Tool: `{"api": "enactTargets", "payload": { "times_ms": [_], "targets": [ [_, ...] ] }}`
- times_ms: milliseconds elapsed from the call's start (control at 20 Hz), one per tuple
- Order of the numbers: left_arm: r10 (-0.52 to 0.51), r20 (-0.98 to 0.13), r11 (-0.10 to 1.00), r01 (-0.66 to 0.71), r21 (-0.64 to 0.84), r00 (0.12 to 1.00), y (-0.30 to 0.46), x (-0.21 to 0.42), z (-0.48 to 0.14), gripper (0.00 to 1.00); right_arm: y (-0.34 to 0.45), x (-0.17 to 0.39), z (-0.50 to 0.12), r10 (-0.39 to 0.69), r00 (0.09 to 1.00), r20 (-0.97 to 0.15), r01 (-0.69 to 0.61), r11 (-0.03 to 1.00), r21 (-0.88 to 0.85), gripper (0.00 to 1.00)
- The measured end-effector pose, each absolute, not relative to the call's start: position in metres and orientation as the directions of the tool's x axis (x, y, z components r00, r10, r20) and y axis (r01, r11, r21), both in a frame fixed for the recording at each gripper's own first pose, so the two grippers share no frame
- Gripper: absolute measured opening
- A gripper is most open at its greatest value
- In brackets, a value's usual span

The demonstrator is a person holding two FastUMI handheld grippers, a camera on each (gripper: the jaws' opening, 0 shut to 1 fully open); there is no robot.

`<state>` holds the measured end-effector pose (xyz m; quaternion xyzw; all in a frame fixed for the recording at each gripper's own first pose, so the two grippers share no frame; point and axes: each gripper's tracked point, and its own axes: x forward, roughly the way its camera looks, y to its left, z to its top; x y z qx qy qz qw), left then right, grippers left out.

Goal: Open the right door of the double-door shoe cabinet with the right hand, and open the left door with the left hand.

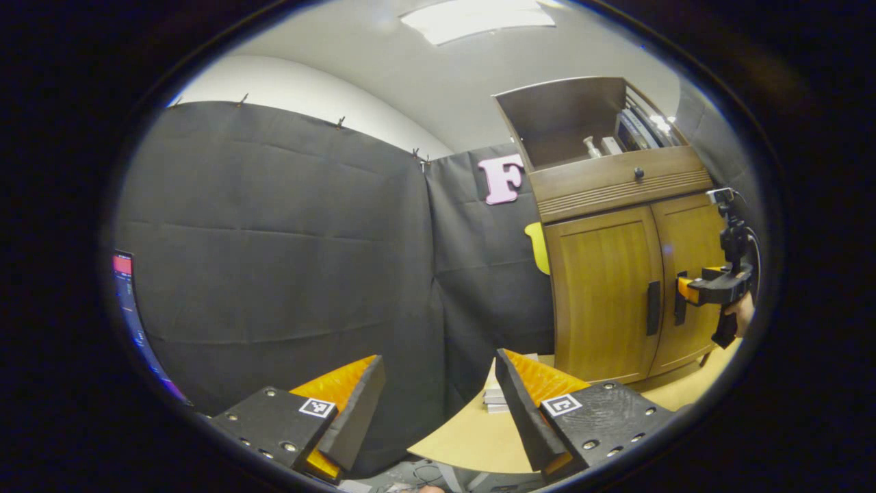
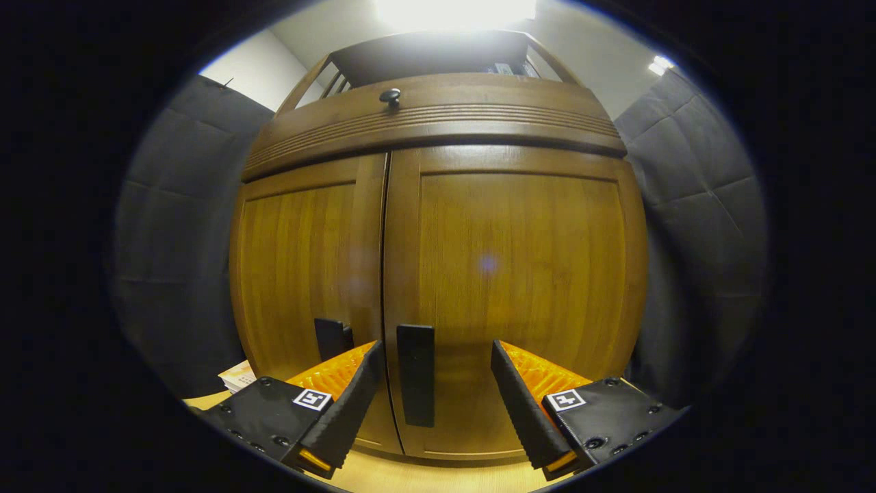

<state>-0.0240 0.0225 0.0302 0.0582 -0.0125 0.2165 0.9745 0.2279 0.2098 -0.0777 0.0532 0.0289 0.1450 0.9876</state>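
Shoe cabinet [image 2: 438,260] first: it is seen square-on and close in the right gripper view, and over at the far right of the left gripper view, standing on a pale wooden table [image 1: 472,431]. Both doors are closed. Left door [image 2: 301,274] and right door [image 2: 520,287] are met at a narrow centre seam, with a drawer front and its small dark knob [image 2: 391,96] carried above them, and an open shelf with a few items above that. Black cloth wall [image 1: 274,253] is hung to the left of the cabinet and behind it.

Right gripper [image 2: 432,373] is held up close at the right door, jaws spread wide. The right door's dark vertical handle [image 2: 416,383] is framed between the two fingers, nearer the left one; neither finger is seen pressed on it. The left door's handle [image 2: 332,339] is partly hidden behind the left finger [image 2: 342,404].

Left gripper [image 1: 438,397] is kept well back and to the left of the cabinet, aimed at the cloth wall, jaws spread with nothing between them. From there the other gripper [image 1: 688,289] is seen at the far cabinet's right door handle, gripped by a hand [image 1: 742,311]. A small stack of books or papers [image 1: 494,396] is seen lying on the table near the cabinet's left foot.
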Motion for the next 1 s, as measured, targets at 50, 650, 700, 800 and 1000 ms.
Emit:
{"api": "enactTargets", "payload": {
  "times_ms": [50,650,700,800,1000],
  "targets": [
    [0.429,0.051,0.895,-0.432,0.111,0.902,0.022,-0.025,0.030,0.94,0.212,0.232,-0.083,0.293,0.955,-0.051,-0.285,0.951,0.117,0.98],
    [0.454,0.051,0.879,-0.457,0.134,0.890,0.018,-0.029,0.030,0.94,0.241,0.251,-0.114,0.305,0.943,-0.136,-0.281,0.945,0.167,0.40],
    [0.453,0.053,0.880,-0.456,0.134,0.890,0.017,-0.029,0.031,0.94,0.241,0.255,-0.116,0.299,0.944,-0.136,-0.274,0.945,0.177,0.35],
    [0.443,0.054,0.886,-0.447,0.128,0.895,0.017,-0.029,0.030,0.94,0.242,0.262,-0.115,0.299,0.945,-0.131,-0.275,0.946,0.175,0.17],
    [0.429,0.066,0.892,-0.434,0.128,0.901,0.018,-0.030,0.035,0.94,0.242,0.254,-0.118,0.309,0.940,-0.146,-0.281,0.942,0.183,0.13]
  ]
}}
